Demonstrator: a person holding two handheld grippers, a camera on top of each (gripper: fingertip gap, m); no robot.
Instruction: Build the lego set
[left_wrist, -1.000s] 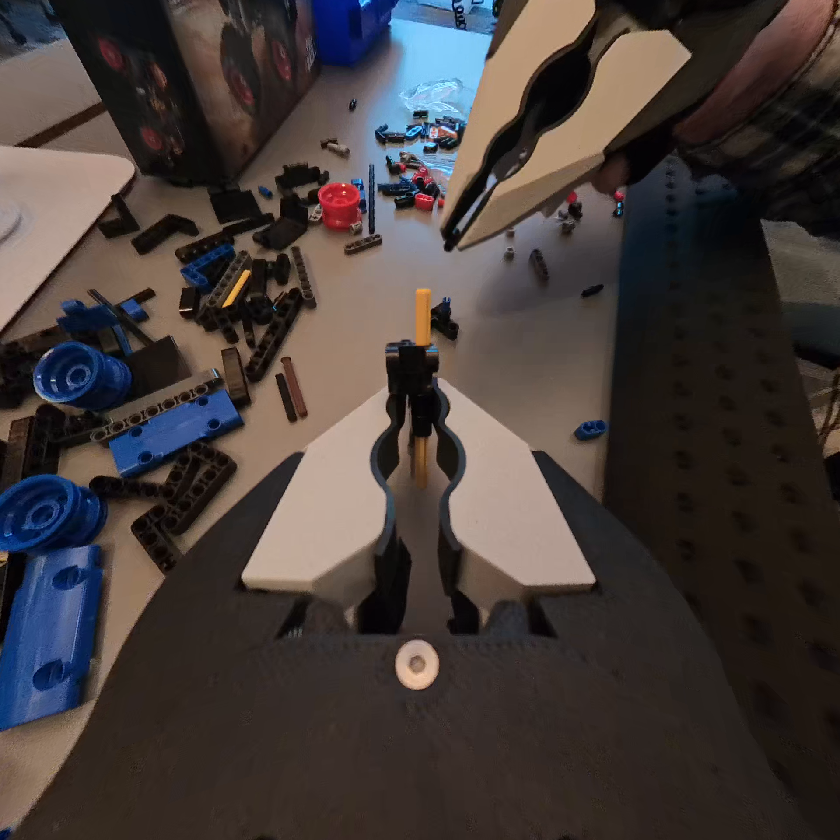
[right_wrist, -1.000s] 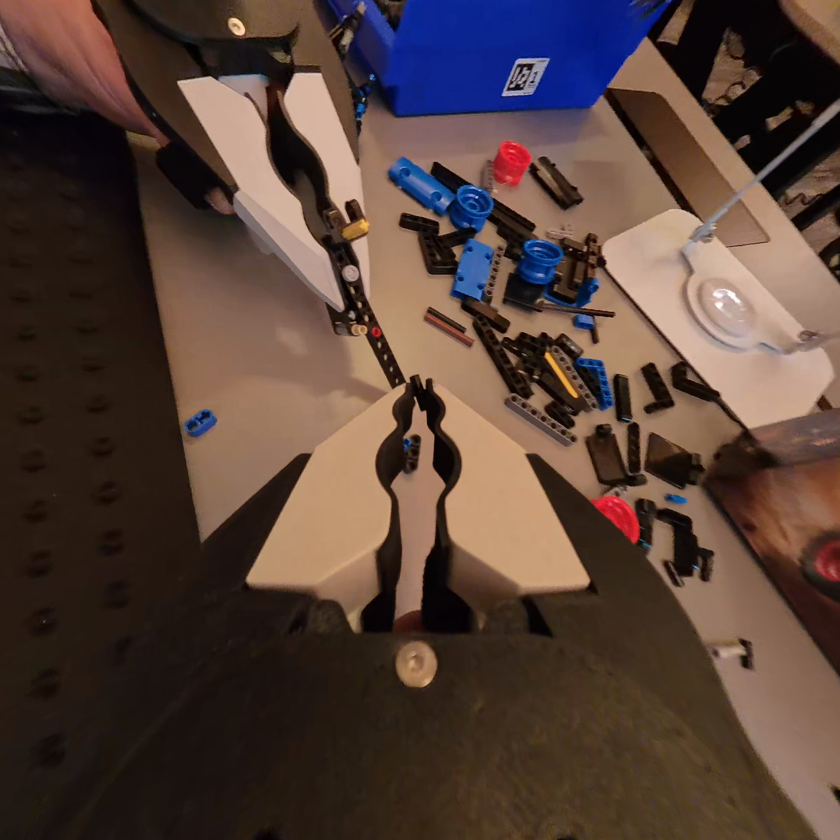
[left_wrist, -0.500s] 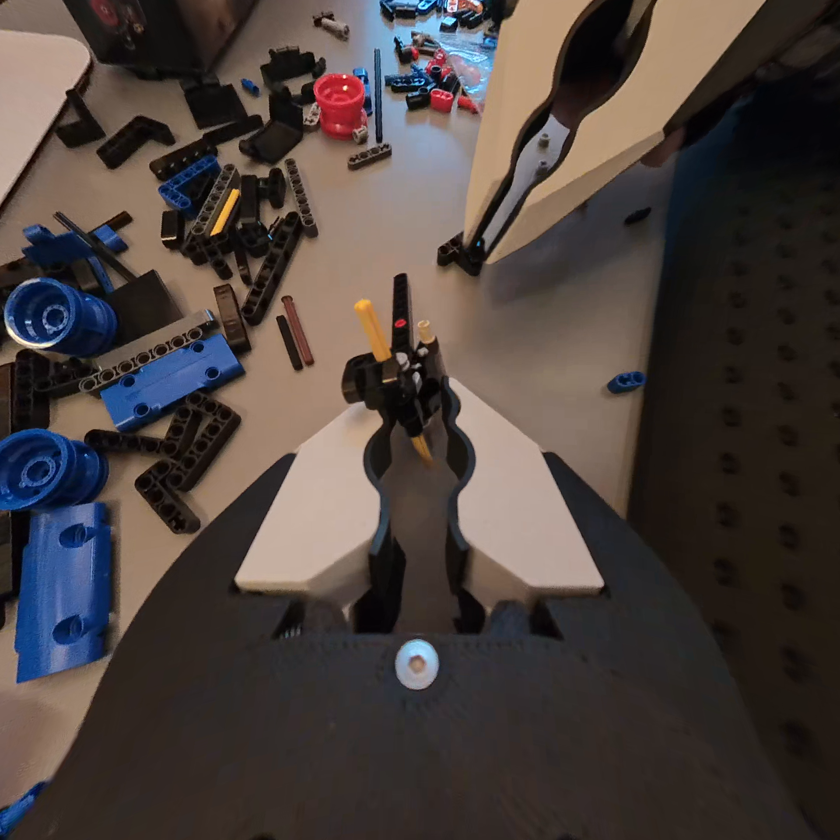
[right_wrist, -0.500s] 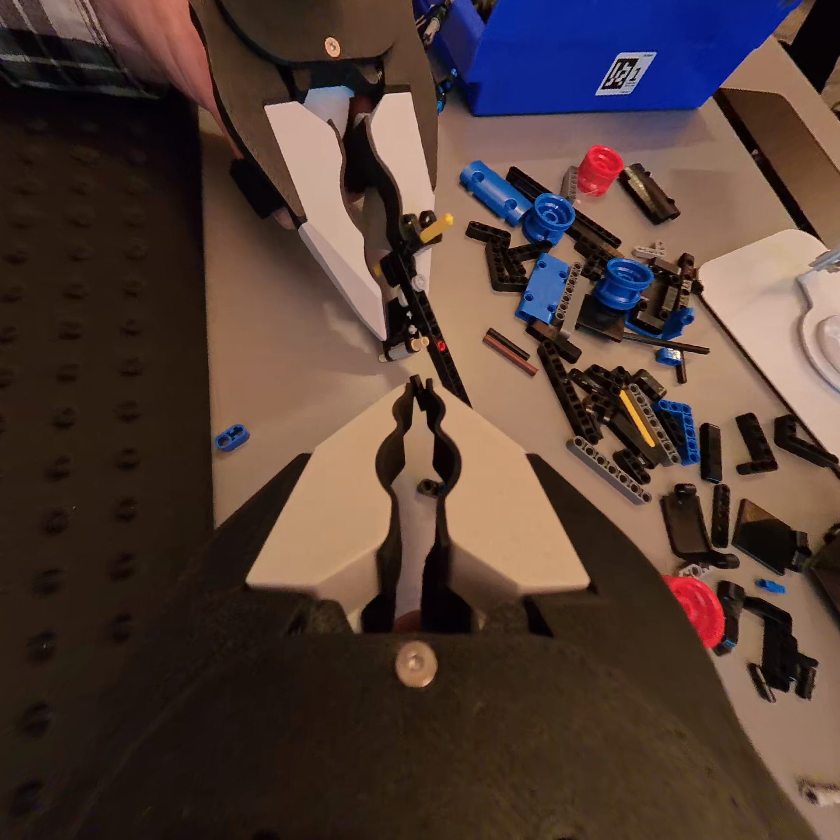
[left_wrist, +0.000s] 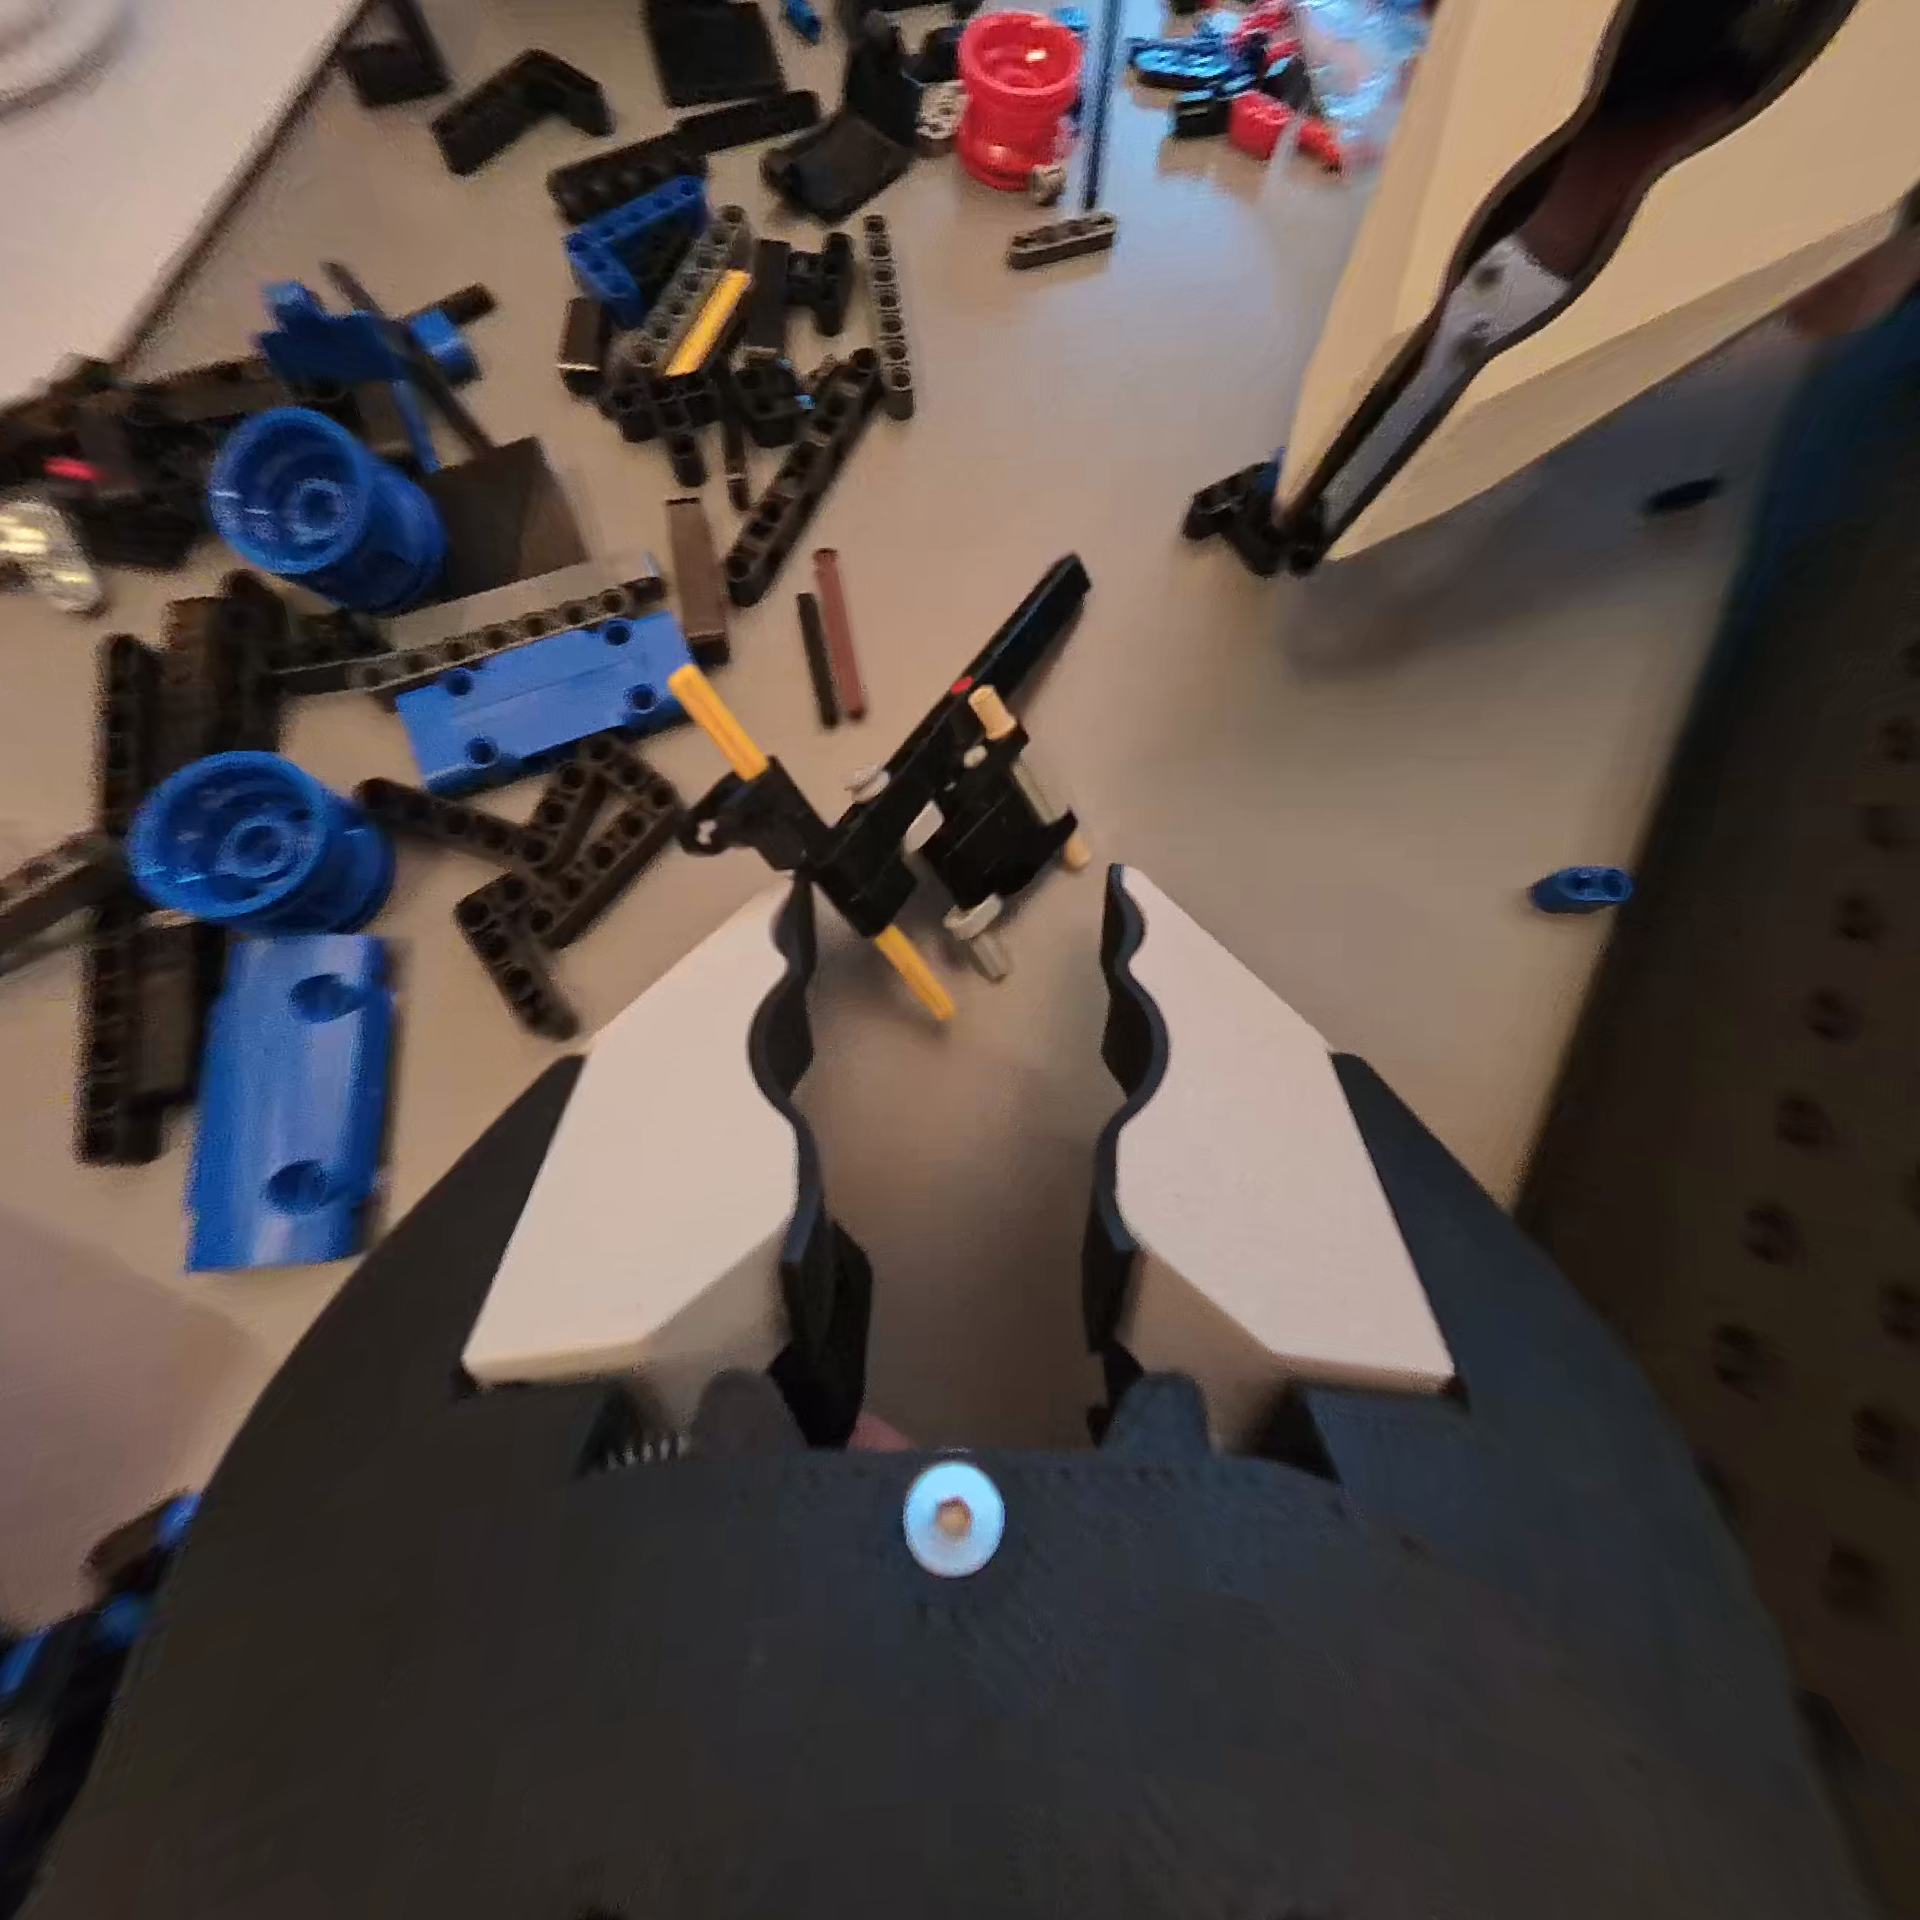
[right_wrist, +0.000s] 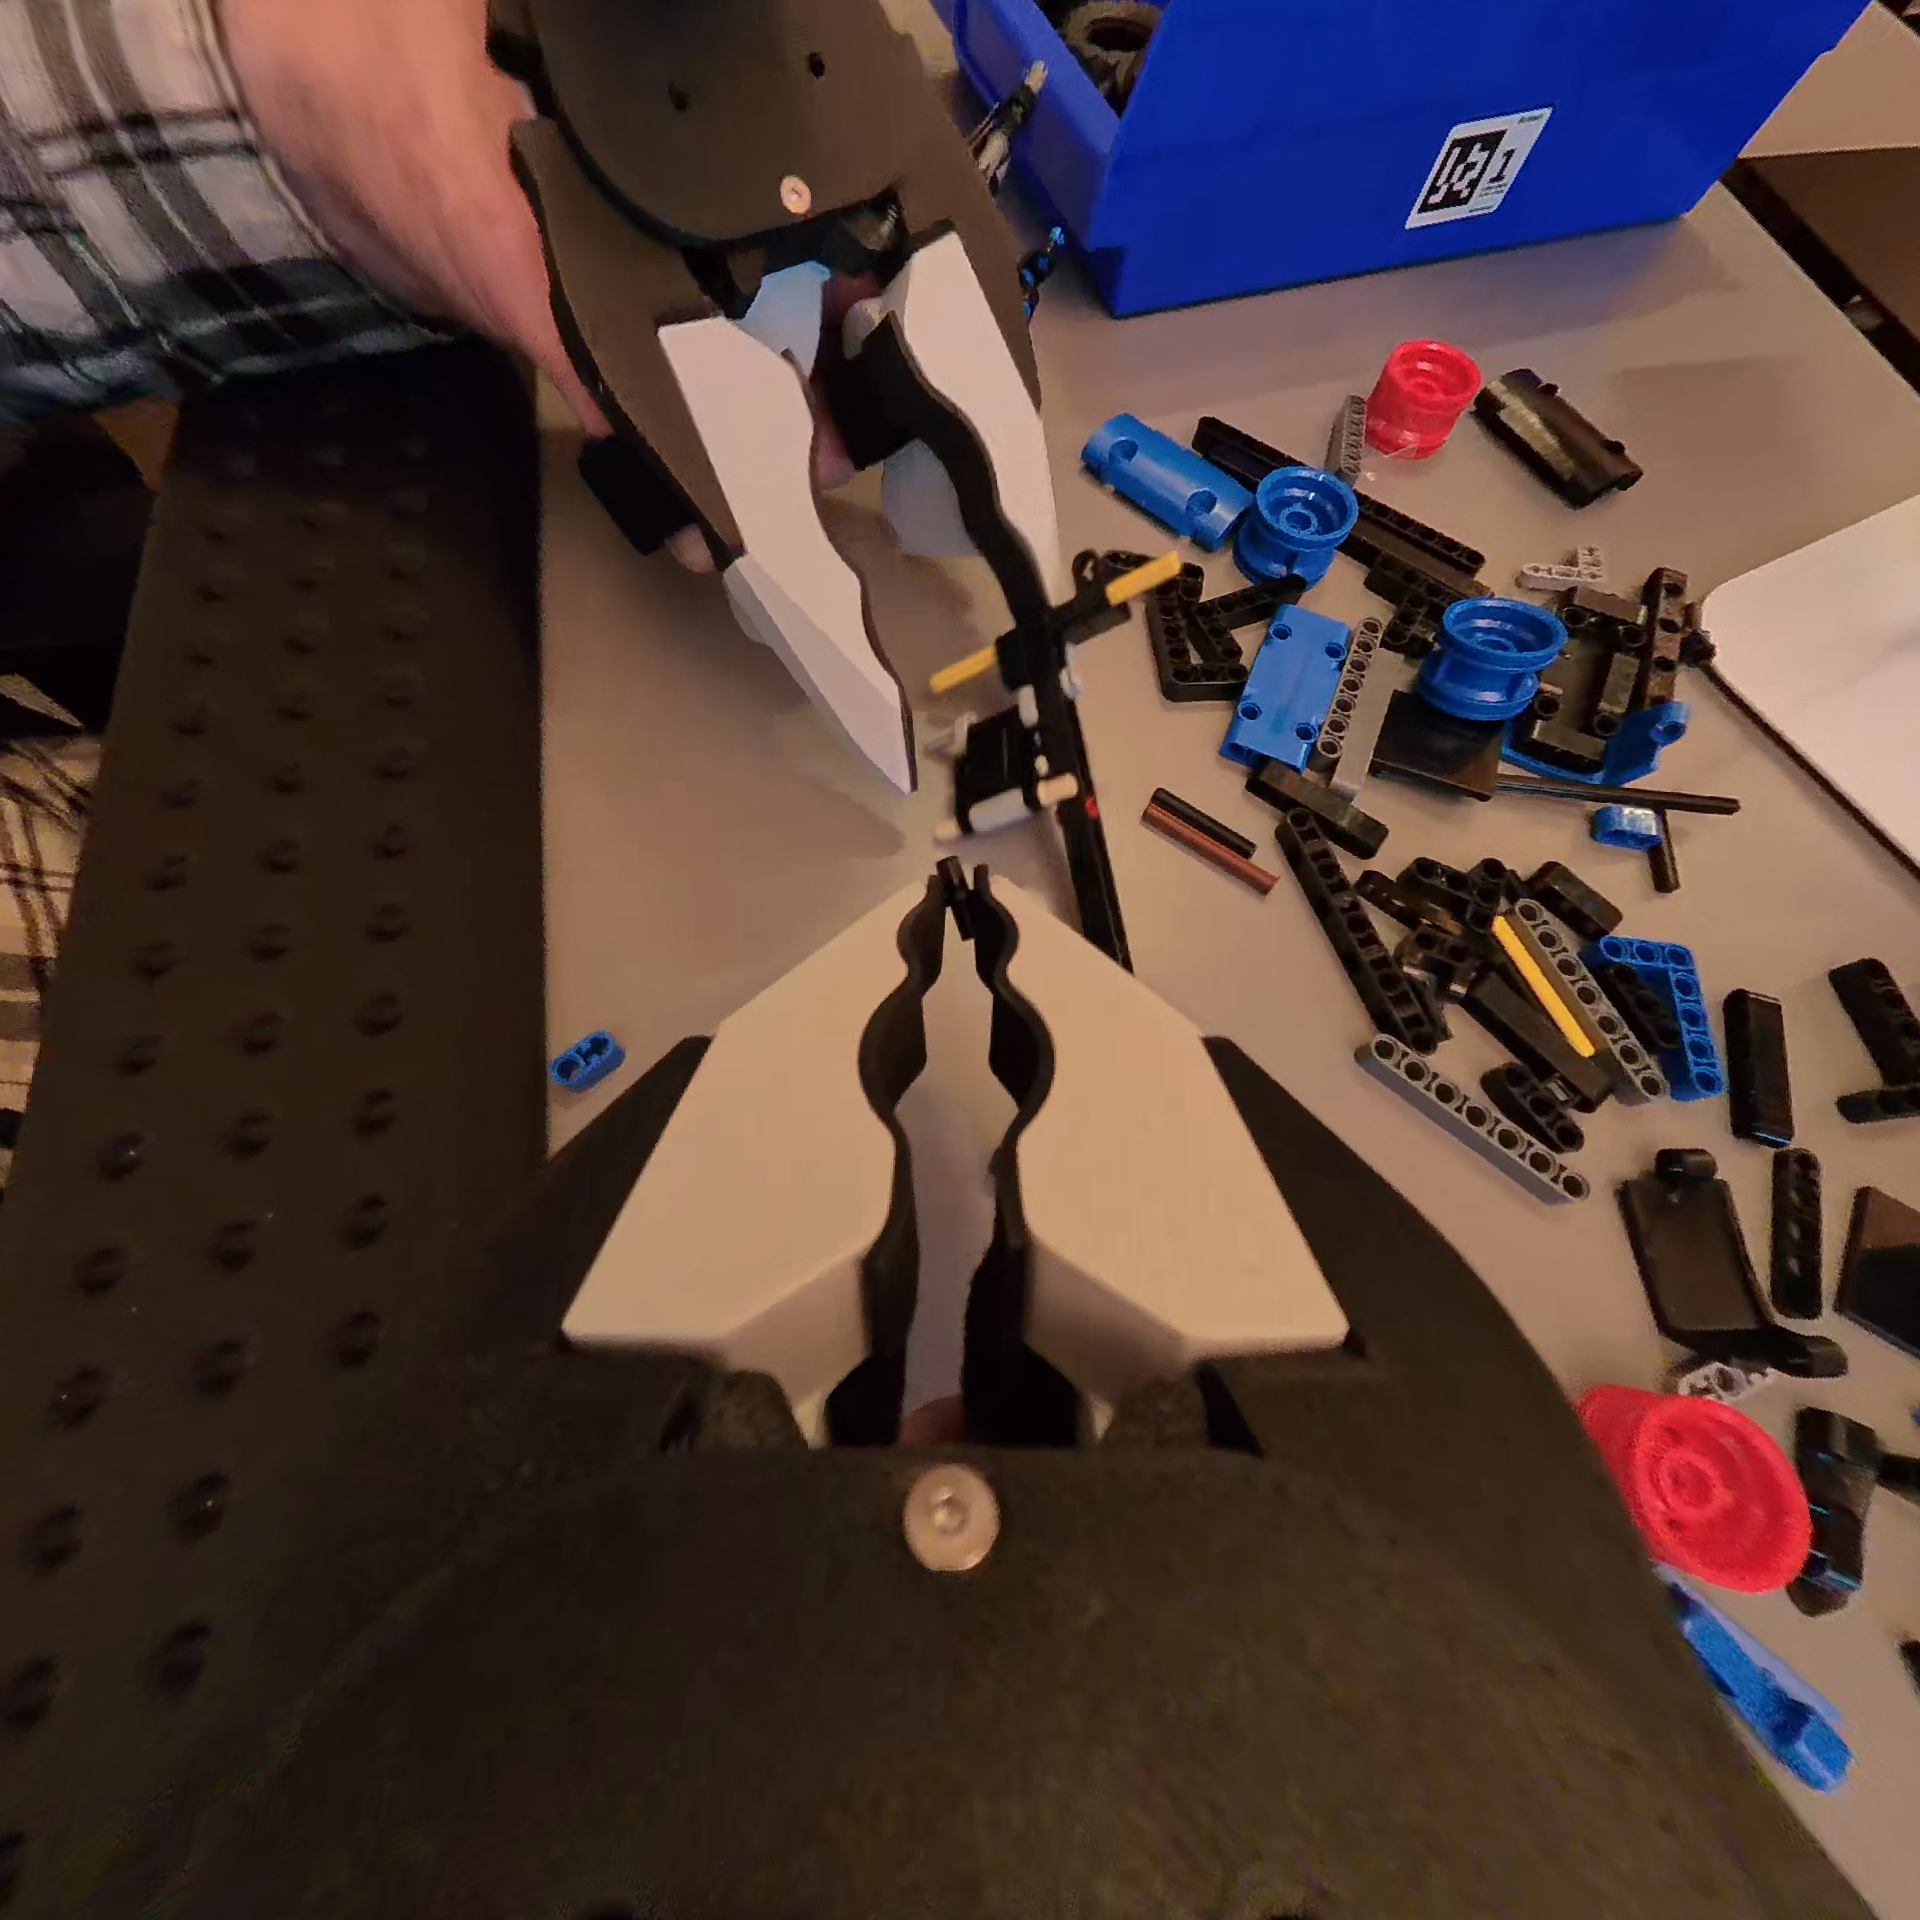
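A black Technic assembly (left_wrist: 914, 800) with a yellow axle and a long black beam lies on the grey table (left_wrist: 1247, 831), just ahead of my left gripper's tips. My left gripper (left_wrist: 956, 894) is open and empty; its left fingertip is close beside the assembly. In the right wrist view the left gripper (right_wrist: 966, 696) stands open over the same assembly (right_wrist: 1039, 727). My right gripper (right_wrist: 961, 883) is shut on a small black connector (right_wrist: 958, 878), a short way from the assembly. In the left wrist view the right gripper (left_wrist: 1299, 530) holds the connector (left_wrist: 1236, 514) low over the table.
Loose black, blue and red parts (right_wrist: 1455, 935) lie scattered on the table, with blue wheel hubs (left_wrist: 312, 509) and a red wheel (right_wrist: 1694, 1486). A blue bin (right_wrist: 1351, 156) stands at the back. A black studded mat (right_wrist: 312, 831) borders the table. A small blue link (left_wrist: 1579, 888) lies near the mat. Spacing between my two grippers at the tips: around 8 cm. The right tips stand about 9 cm off the small blue link (left_wrist: 1579, 888). Seen from the right wrist view (right_wrist: 587, 1054) as well.
My left gripper was shut on the assembly and has opened; the assembly now rests tilted on the table. My right gripper stayed shut on the small connector and came lower and closer.
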